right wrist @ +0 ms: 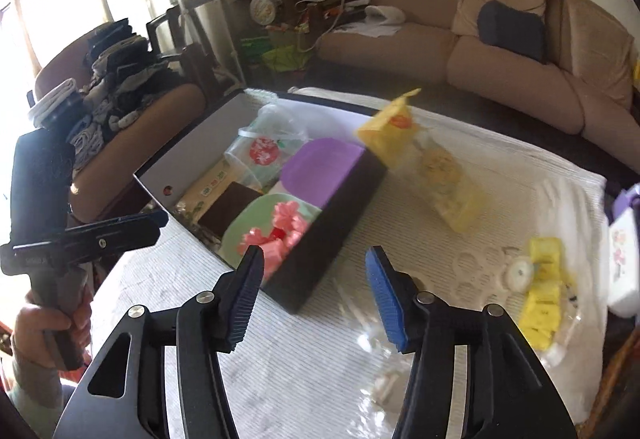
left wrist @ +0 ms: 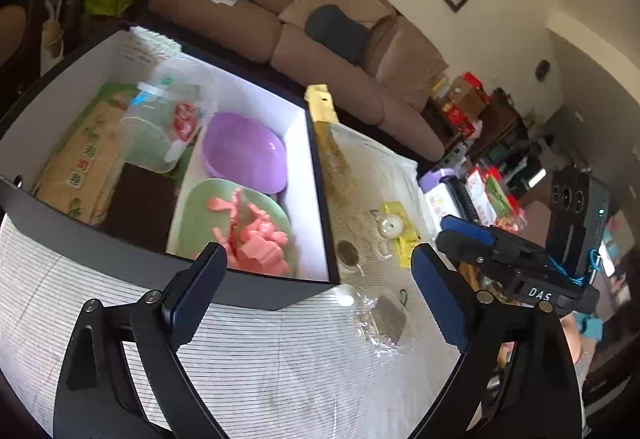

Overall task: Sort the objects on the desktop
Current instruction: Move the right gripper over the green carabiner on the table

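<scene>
A black box with a white inside [left wrist: 316, 167] stands on the cloth-covered table. Inside it lie a purple bowl [left wrist: 244, 151] and a green plate [left wrist: 200, 207] holding pink pieces [left wrist: 260, 243], beside a clear bag and a flat packet. My left gripper [left wrist: 320, 249] hovers open before the box's near corner, nothing between its fingers. My right gripper [right wrist: 315, 251] is open too, empty, over the cloth by the box's corner [right wrist: 296, 295]. A yellow snack bag [right wrist: 432, 167] leans at the box's side, blurred. Yellow packets [right wrist: 544, 287] and a clear wrapper [left wrist: 384, 319] lie on the table.
A white striped cloth [left wrist: 240, 359] covers the table. A white and purple box [right wrist: 624, 263] sits at the right edge. A brown sofa [right wrist: 500, 59] runs behind the table, and a chair piled with clothes [right wrist: 120, 87] stands at the left. A hand [right wrist: 44, 327] grips the left tool.
</scene>
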`<state>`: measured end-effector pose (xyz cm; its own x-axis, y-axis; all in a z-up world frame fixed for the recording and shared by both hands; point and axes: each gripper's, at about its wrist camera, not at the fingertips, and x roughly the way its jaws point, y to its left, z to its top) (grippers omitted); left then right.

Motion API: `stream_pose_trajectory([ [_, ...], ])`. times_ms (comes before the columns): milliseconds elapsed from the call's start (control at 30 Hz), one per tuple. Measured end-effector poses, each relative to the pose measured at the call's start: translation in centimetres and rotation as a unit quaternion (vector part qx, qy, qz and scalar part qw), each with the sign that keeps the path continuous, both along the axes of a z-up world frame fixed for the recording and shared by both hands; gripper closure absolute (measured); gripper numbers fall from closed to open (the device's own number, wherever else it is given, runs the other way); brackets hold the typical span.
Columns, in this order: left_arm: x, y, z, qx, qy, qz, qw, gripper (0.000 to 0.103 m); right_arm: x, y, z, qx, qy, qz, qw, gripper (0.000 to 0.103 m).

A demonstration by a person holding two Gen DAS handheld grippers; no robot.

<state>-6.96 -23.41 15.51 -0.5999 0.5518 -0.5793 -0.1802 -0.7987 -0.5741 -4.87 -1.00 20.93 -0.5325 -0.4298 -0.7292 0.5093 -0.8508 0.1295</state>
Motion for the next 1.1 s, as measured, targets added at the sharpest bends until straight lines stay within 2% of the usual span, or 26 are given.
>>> stream_pose_trajectory([
  [67,0.1,2.7,0.4,-0.014,0.012,-0.028,0.9994,0.008,1.4,3.9,0.2,0.012,0.015,-0.040,0.999,0.038],
  [167,0.4,6.9,0.4,-0.031,0.024,-0.074,0.9965,0.008,2.6,9.2,-0.5,0.026,0.022,-0.105,0.994,0.038],
  [233,0.6,9.7,0.0,-0.041,0.023,-0.103,0.9936,0.008,2.9,12.0,-1.6,0.018,0.012,-0.135,0.991,0.038],
  [500,1.7,19.6,-4.7,-0.125,-0.018,-0.189,0.9738,0.008,2.0,17.7,-8.6,-0.040,-0.052,-0.182,0.981,0.038],
  [600,1.8,20.7,-6.2,-0.135,-0.036,-0.202,0.9694,0.008,1.2,18.3,-11.4,-0.039,-0.066,-0.155,0.985,0.038],
  [667,1.8,20.9,-7.0,-0.132,-0.047,-0.216,0.9662,0.008,0.5,18.0,-12.7,-0.030,-0.059,-0.115,0.991,0.038],
  [767,2.0,21.0,-7.8,-0.142,-0.054,-0.250,0.9562,0.008,-0.1,17.1,-14.1,0.018,-0.033,-0.041,0.998,0.038],
  [833,2.2,20.3,-8.0,-0.145,-0.056,-0.262,0.9525,0.008,-0.3,16.5,-15.0,0.054,-0.025,0.003,0.998,0.039],
  [933,1.6,18.4,-8.5,-0.134,-0.069,-0.249,0.9568,0.008,-0.5,16.4,-16.5,0.092,-0.022,0.024,0.995,0.039],
  [1000,1.1,17.4,-8.8,-0.124,-0.080,-0.236,0.9605,0.008,-0.7,16.7,-17.2,0.087,-0.023,0.029,0.996,0.039],
  [1100,0.7,17.1,-8.9,-0.125,-0.082,-0.231,0.9613,0.008,-1.2,16.5,-17.9,0.091,-0.020,0.039,0.995,0.039],
])
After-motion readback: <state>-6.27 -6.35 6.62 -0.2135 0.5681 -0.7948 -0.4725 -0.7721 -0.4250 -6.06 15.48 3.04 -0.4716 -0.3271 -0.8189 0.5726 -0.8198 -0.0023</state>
